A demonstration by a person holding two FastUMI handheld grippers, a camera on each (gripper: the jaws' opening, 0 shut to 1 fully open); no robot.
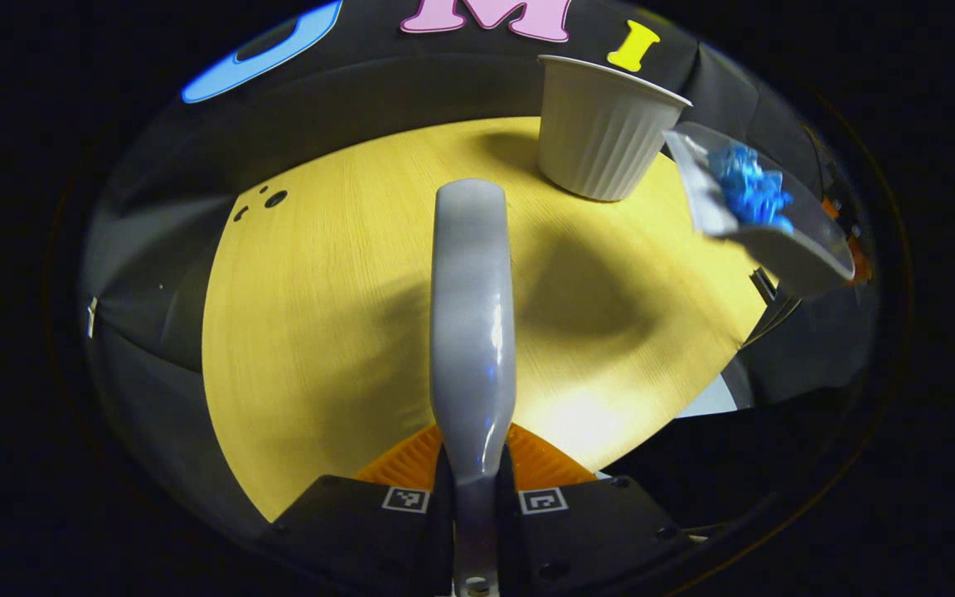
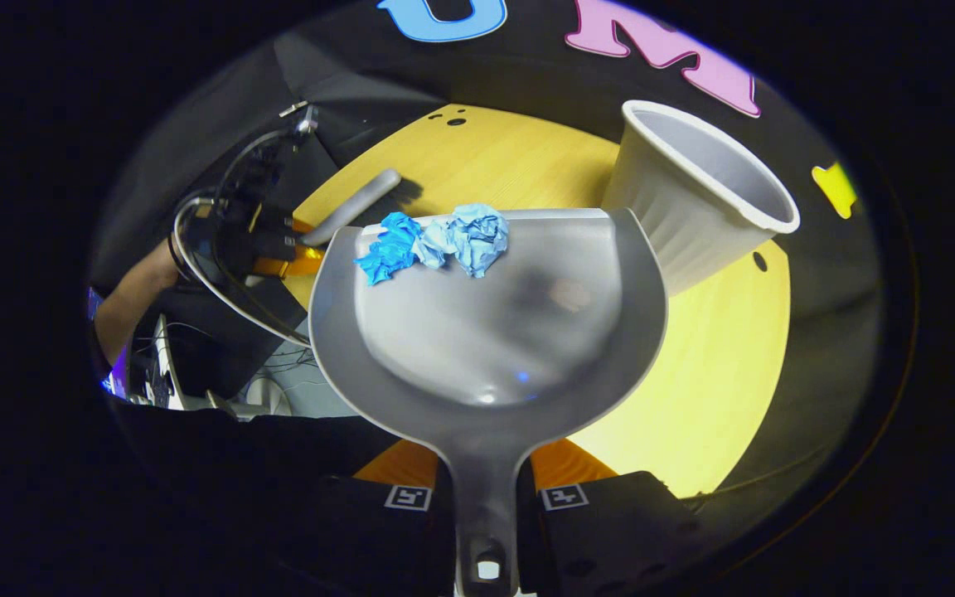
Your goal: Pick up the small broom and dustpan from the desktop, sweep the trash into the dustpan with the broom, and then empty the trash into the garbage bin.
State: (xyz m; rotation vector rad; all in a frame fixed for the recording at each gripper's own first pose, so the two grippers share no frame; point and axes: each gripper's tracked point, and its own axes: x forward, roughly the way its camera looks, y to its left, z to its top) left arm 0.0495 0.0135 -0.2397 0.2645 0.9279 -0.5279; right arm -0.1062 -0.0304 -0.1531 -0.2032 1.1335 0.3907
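Two paper wads [image 2: 436, 240] (unlabelled) in dustpan [image 2: 486, 332]

One broom [image 1: 472, 332]; one dustpan [image 2: 490, 332]; one ribbed bin [image 2: 697, 199], upper right; two crumpled paper scraps [image 2: 436, 242] in the dustpan, centre frame.

In the right gripper view, the crumpled paper trash [image 2: 436, 242] lies in the dustpan [image 2: 486, 332] at its front lip, and the garbage bin [image 2: 693, 199] stands on the desktop [image 2: 718, 365] just beyond the dustpan, to its right. The broom [image 2: 353, 207] is held left of the dustpan. In the left gripper view, the dustpan [image 1: 776, 224] hangs just right of the garbage bin [image 1: 602, 124], above the desktop [image 1: 320, 315].
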